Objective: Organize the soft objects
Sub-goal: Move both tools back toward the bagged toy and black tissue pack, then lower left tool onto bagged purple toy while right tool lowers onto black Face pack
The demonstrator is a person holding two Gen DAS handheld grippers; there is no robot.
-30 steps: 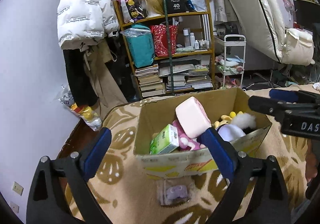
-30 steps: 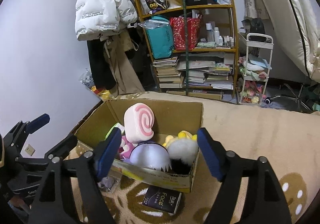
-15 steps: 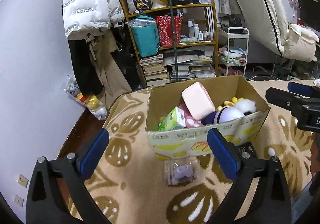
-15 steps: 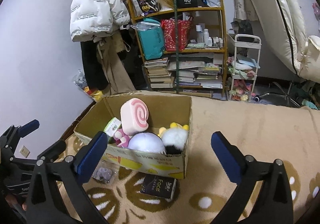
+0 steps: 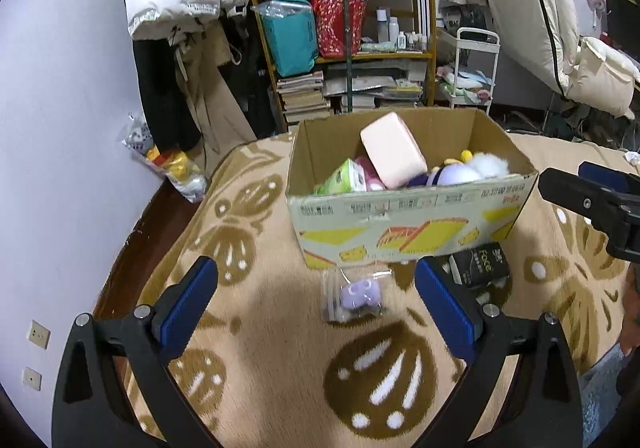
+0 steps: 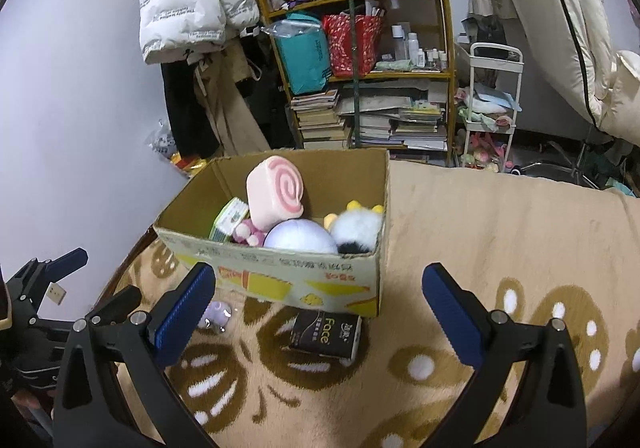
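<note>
**Both grippers empty, box loaded, two items on the blanket**

Left wrist view: left gripper (image 5: 316, 304) spread wide, nothing between the blue pads. Clear bag with a purple toy (image 5: 357, 295) lies on the tan patterned blanket (image 5: 256, 332) between the pads, just near of the cardboard box (image 5: 404, 218). Box holds a pink swirl cushion (image 5: 394, 156), a green tissue pack (image 5: 345, 179), a pale purple plush (image 5: 456, 176) and a white fluffy plush (image 5: 490, 166). Black "Face" tissue pack (image 5: 478, 268) sits at the box's near right corner. Right gripper's tip pokes in at right.

Right wrist view: right gripper (image 6: 319, 314) also released, empty. Box (image 6: 280, 276) far of the pads, cushion (image 6: 276, 188) leaning upright inside. "Face" pack (image 6: 326, 334) just near of the box front; bagged toy (image 6: 216, 314) partly hidden behind the left pad.
</note>
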